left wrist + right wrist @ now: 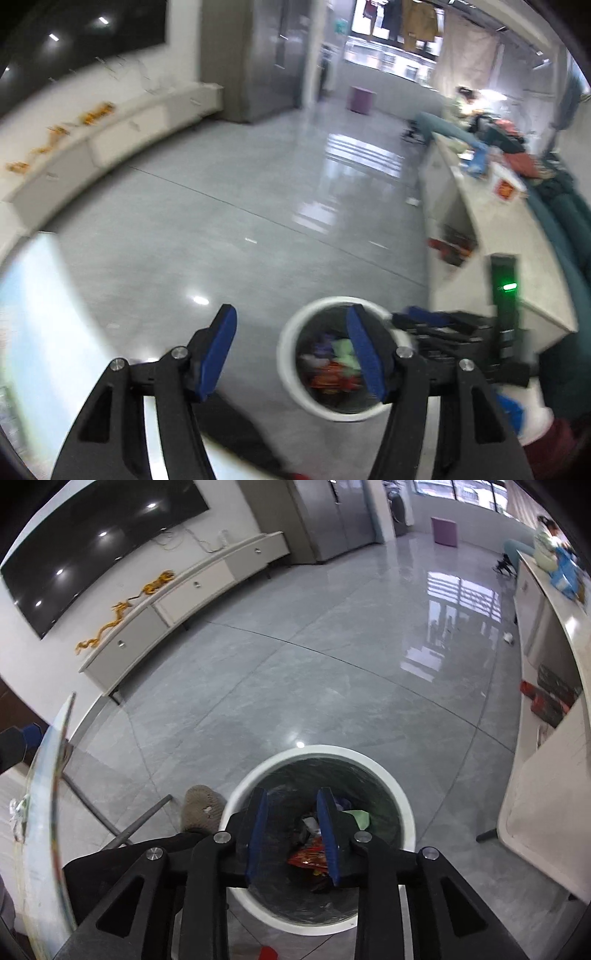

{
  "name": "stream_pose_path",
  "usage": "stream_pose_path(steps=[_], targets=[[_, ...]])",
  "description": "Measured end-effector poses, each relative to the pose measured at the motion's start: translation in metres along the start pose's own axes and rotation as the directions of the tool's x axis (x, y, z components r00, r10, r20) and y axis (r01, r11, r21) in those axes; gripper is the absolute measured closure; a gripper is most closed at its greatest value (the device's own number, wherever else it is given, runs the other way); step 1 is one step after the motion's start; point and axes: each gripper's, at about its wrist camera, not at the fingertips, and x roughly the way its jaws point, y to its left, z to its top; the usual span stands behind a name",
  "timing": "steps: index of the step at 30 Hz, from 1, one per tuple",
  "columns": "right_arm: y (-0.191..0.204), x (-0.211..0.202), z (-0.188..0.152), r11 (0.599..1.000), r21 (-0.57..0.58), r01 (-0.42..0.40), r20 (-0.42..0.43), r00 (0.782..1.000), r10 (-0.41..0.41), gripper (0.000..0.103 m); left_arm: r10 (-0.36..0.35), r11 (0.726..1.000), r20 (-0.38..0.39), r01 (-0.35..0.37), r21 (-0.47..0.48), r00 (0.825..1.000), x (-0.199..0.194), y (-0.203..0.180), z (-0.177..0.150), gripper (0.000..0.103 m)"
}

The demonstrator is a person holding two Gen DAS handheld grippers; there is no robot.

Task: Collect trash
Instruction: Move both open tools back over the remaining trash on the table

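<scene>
Right tool: jaws parted, empty, directly over trash bin (wrappers inside).
Left tool: wide, empty.
Advice: lift straight off the rim.

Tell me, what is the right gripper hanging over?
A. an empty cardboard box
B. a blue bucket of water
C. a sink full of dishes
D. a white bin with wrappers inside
D: in the right wrist view the right gripper is open and holds nothing, poised above a round white bin with a dark liner, and a red wrapper and a green scrap lie inside it.
</scene>
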Motion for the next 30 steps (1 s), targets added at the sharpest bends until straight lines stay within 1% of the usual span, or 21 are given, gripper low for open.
stream_pose_path(steps=[2,4,5,7,9,13,15,18,20,21,26,30], targets=[[0.017,-0.007,0.006,0.999,-0.036,-0.019,0.017,1.0,0.019,0.066,0.089,0.996,0.041,-0.089,-0.013,0.995,-0.023,0.015,-0.01,0.043],[0.035,-0.016,0.009,0.996,-0.073,-0.046,0.038,0.998,0.048,0.063,0.173,0.984,0.073,-0.17,-0.045,0.982,-0.046,0.033,-0.019,0.043],[0.044,-0.021,0.011,0.994,-0.091,-0.058,0.046,0.997,0.063,0.063,0.218,0.975,0.079,-0.213,-0.066,0.973,-0.057,0.043,-0.025,0.043],[0.068,-0.03,0.015,0.986,-0.14,-0.087,0.059,0.994,0.096,0.06,0.278,0.958,0.089,-0.269,-0.102,0.956,-0.075,0.059,-0.037,0.043],[0.09,-0.037,0.016,0.976,-0.187,-0.113,0.068,0.989,0.128,0.058,0.339,0.936,0.101,-0.324,-0.137,0.935,-0.093,0.074,-0.05,0.043],[0.139,-0.051,0.014,0.943,-0.286,-0.169,0.071,0.978,0.196,0.055,0.417,0.897,0.115,-0.388,-0.212,0.902,-0.13,0.099,-0.076,0.043],[0.159,-0.056,0.012,0.927,-0.326,-0.187,0.071,0.973,0.221,0.053,0.451,0.878,0.126,-0.413,-0.243,0.884,-0.148,0.109,-0.089,0.043],[0.189,-0.065,0.007,0.9,-0.382,-0.211,0.068,0.965,0.255,0.052,0.474,0.86,0.135,-0.425,-0.281,0.87,-0.17,0.122,-0.105,0.043],[0.205,-0.07,0.003,0.885,-0.414,-0.212,0.066,0.963,0.262,0.052,0.489,0.847,0.14,-0.431,-0.31,0.861,-0.184,0.13,-0.116,0.043],[0.215,-0.073,0.001,0.875,-0.437,-0.21,0.067,0.962,0.264,0.051,0.495,0.842,0.142,-0.432,-0.324,0.857,-0.188,0.132,-0.118,0.043],[0.252,-0.084,-0.014,0.839,-0.508,-0.195,0.063,0.963,0.262,0.05,0.515,0.814,0.154,-0.425,-0.396,0.843,-0.214,0.155,-0.145,0.043],[0.287,-0.09,-0.024,0.807,-0.561,-0.186,0.054,0.964,0.259,0.049,0.535,0.784,0.147,-0.425,-0.452,0.832,-0.23,0.179,-0.169,0.043]])
